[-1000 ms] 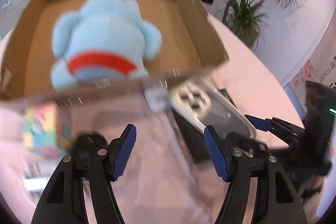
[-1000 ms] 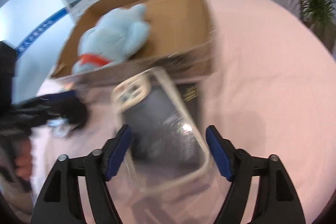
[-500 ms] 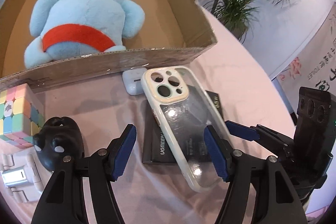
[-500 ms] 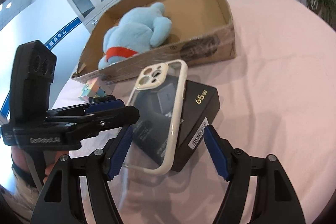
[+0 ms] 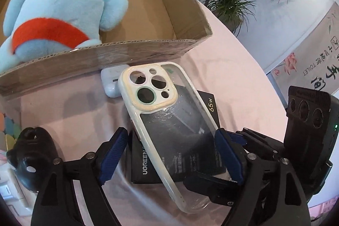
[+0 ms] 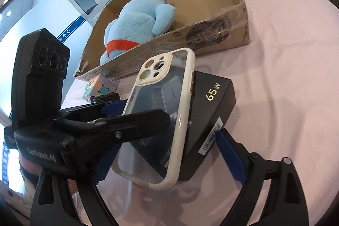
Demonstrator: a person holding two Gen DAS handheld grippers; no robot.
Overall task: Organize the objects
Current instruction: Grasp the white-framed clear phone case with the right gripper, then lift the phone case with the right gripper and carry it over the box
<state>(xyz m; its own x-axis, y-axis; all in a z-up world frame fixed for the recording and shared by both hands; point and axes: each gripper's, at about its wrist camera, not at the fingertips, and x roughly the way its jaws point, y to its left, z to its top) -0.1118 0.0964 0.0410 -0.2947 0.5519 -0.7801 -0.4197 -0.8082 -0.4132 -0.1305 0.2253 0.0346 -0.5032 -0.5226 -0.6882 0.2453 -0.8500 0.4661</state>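
**A:** Where is the phone case (image 5: 169, 132) lying?

**B:** On top of the black charger box (image 6: 211, 103), which sits on the pink table (image 6: 286, 77) just in front of the near wall of the cardboard box (image 5: 182, 20). The case is clear-backed with a cream rim. Its camera end points toward the cardboard box and its other end overhangs the charger box toward the tongs.

**A:** And the left gripper (image 5: 169, 154)?

**B:** Its jaws are opening. The case and the charger box lie between its blue pads (image 5: 112, 154). The right-hand pad looks very close to the case's rim; I cannot tell whether it touches. The left-hand pad stands clear of the case.

**A:** The right gripper (image 6: 167, 160)?

**B:** Its jaws are opening too. The overhanging end of the case and a corner of the charger box lie between them. The right-hand pad sits beside the barcode corner of the box, apart from the case. The left-hand pad is partly hidden behind the left gripper's finger, which crosses in front of the case.

**A:** What else is around?

**B:** A blue plush toy (image 5: 59, 7) with a red band lies inside the cardboard box. A white earbud case (image 5: 110, 84) rests against that box's near wall, just beside the camera end of the phone case. A pastel puzzle cube (image 6: 97, 88) stands further along the same wall, toward the table's left edge, with a small black object (image 5: 31, 154) near it.
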